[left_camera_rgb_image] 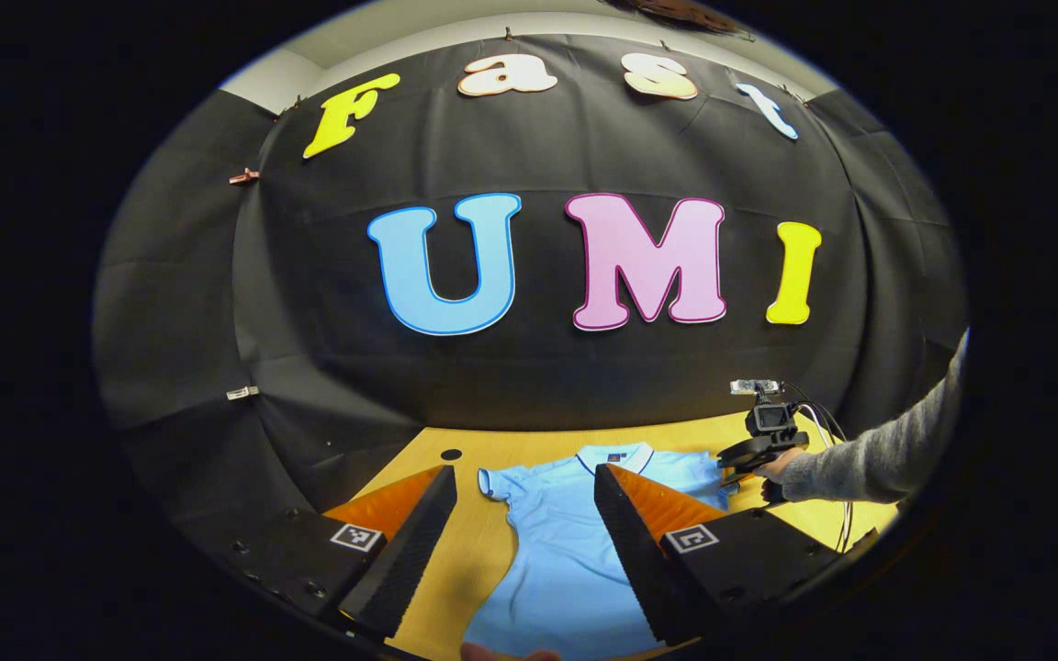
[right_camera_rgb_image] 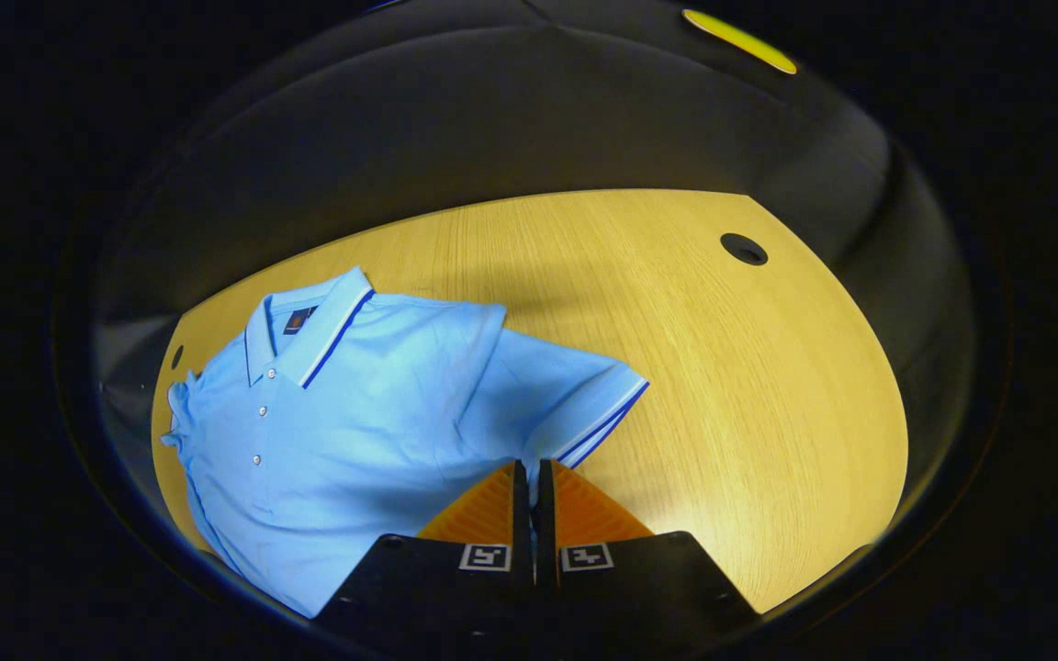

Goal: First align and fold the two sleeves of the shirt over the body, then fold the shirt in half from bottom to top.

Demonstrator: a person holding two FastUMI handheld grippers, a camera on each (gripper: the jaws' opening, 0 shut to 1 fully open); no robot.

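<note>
A light blue polo shirt (right_camera_rgb_image: 354, 404) lies face up on the wooden table (right_camera_rgb_image: 722, 386), collar (right_camera_rgb_image: 309, 330) toward the far side. My right gripper (right_camera_rgb_image: 529, 464) is shut at the lower edge of one short sleeve (right_camera_rgb_image: 575, 395), with a sliver of fabric between its fingers. In the left gripper view the shirt (left_camera_rgb_image: 547, 551) lies between and beyond my left gripper (left_camera_rgb_image: 524, 470), which is open and above the cloth. The other sleeve (left_camera_rgb_image: 497, 485) lies spread out flat. The right gripper (left_camera_rgb_image: 749, 454) shows at the shirt's far side, held by a hand (left_camera_rgb_image: 772, 470).
A round cable hole (right_camera_rgb_image: 743, 248) sits in the table near its far corner, and it also appears as a hole (left_camera_rgb_image: 451, 454) in the left gripper view. Black cloth walls close in the table. A grey-sleeved arm (left_camera_rgb_image: 878, 454) reaches in from the right, with cables trailing.
</note>
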